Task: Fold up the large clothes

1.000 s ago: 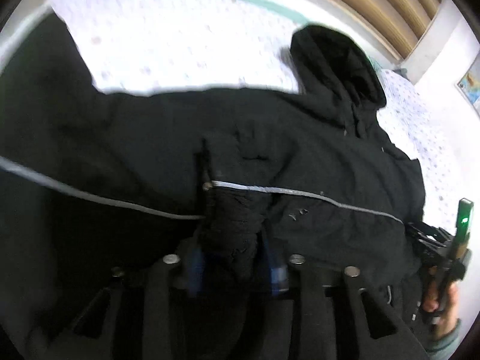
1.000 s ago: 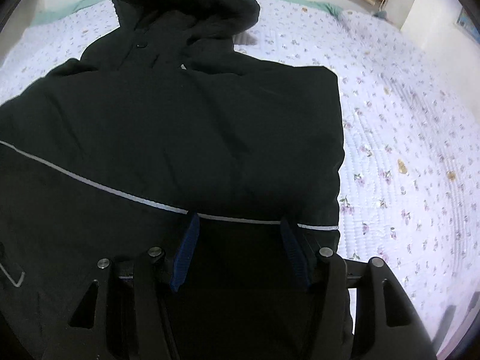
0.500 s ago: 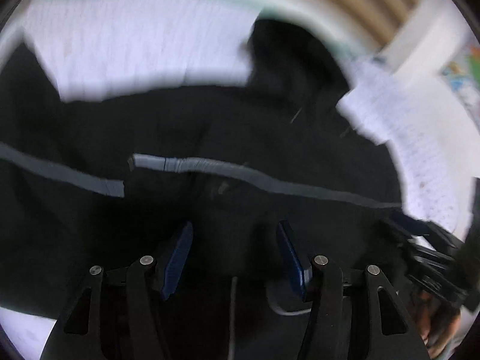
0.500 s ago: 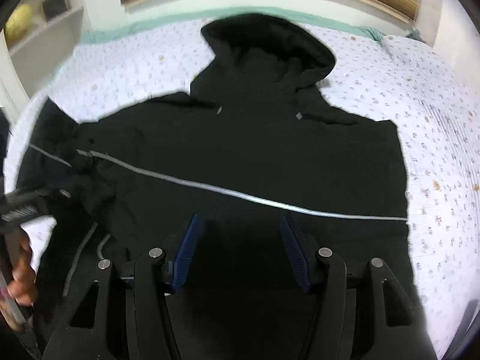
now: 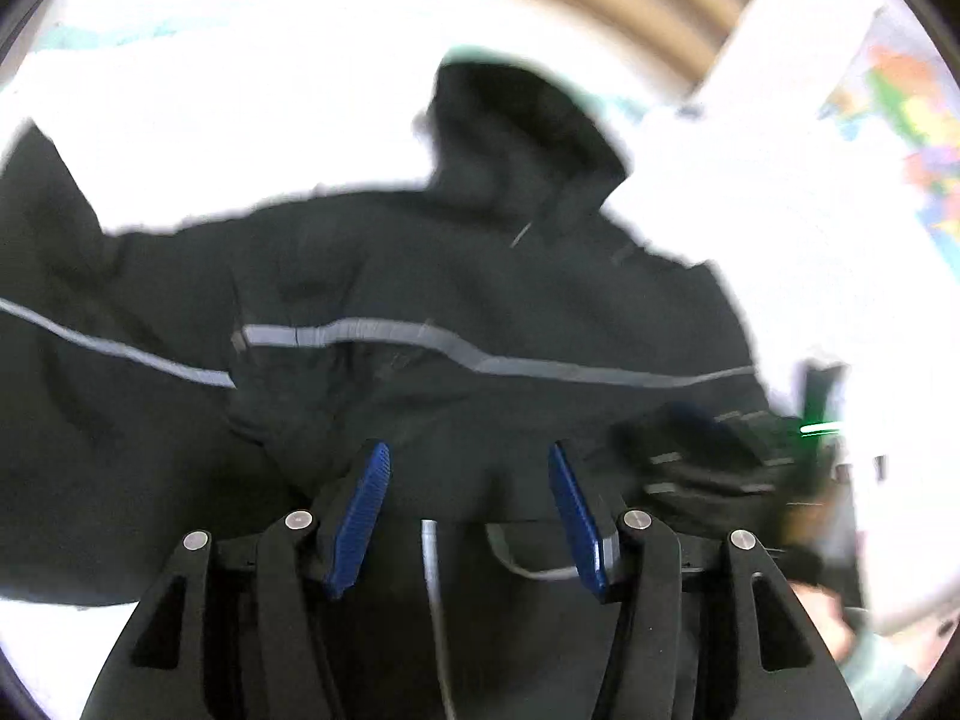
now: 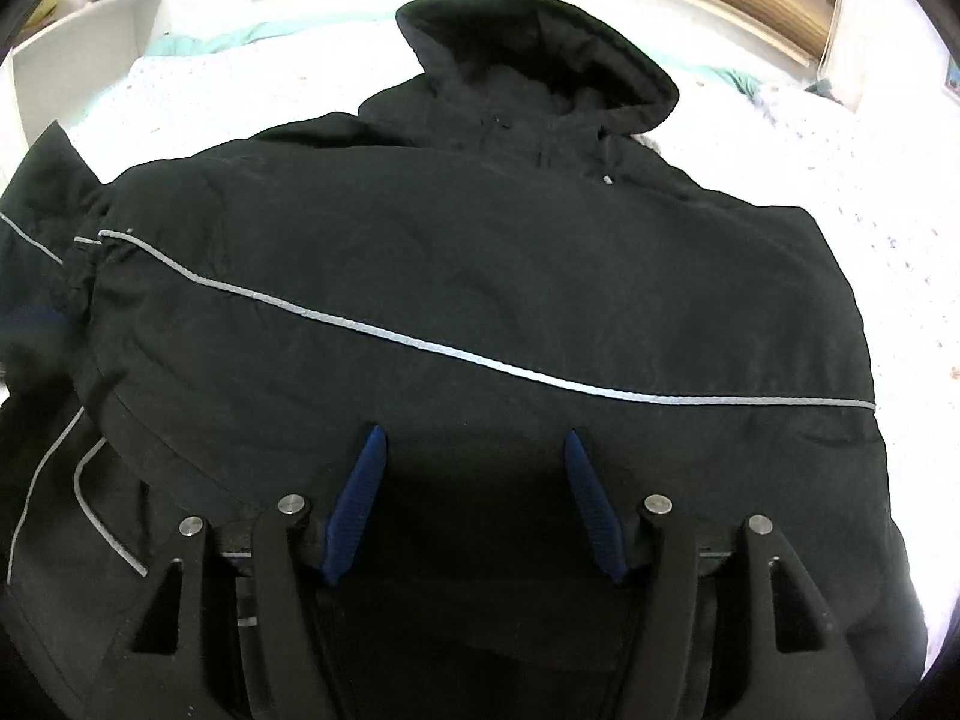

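A black hooded jacket (image 6: 480, 276) lies spread flat on the flowered bedspread (image 6: 840, 192), hood (image 6: 534, 60) toward twelve o'clock, a grey stripe (image 6: 480, 357) running across its back. One sleeve is already folded in over the body at about nine o'clock. The left gripper (image 5: 468, 495) hangs over the lower half of the jacket, released, with nothing between its blue pads (image 5: 357, 516). The right gripper (image 6: 474, 495) hovers near the hem at six o'clock; its jaws are opening and empty too. To my eye the sleeve fold is finished and both hands are between grabs. The next move looks like taking the hem at two spots and carrying it up toward the hood, which calls for pinching every layer so the padded cloth does not slide apart.
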`<action>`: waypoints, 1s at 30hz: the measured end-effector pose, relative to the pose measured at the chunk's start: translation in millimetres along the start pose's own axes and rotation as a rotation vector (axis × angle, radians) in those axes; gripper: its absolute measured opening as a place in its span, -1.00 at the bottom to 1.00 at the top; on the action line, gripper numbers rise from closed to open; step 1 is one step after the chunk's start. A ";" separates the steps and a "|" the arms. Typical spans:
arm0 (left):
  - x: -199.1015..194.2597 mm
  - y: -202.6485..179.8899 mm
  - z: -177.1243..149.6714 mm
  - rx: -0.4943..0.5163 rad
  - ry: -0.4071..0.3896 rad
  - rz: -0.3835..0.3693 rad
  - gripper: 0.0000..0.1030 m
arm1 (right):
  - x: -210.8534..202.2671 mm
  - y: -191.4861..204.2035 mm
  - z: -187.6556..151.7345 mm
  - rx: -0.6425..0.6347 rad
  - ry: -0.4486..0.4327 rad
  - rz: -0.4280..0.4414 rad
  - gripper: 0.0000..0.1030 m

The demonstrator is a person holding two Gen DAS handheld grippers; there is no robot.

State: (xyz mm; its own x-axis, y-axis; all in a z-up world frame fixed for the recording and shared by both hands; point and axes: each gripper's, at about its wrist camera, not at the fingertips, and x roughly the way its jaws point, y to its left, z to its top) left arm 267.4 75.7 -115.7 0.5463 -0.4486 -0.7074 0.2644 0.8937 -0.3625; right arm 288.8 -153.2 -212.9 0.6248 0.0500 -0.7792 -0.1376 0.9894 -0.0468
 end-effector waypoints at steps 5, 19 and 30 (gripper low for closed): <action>-97.6 52.6 14.8 -0.095 -0.216 0.119 0.16 | -0.4 -2.1 -0.9 0.011 -0.010 0.014 0.29; -132.1 293.5 -35.3 -0.735 -0.367 0.367 0.20 | 0.2 -3.8 -2.7 0.024 -0.035 0.017 0.37; -86.4 350.6 -29.1 -0.846 -0.385 0.232 0.24 | 0.3 -3.0 -2.4 0.026 -0.039 0.018 0.38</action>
State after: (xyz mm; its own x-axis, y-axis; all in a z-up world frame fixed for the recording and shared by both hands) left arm 289.8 427.5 -199.3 0.7765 -0.0927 -0.6233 -0.4625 0.5880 -0.6636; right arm 287.6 -156.5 -214.5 0.6520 0.0722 -0.7547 -0.1289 0.9915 -0.0166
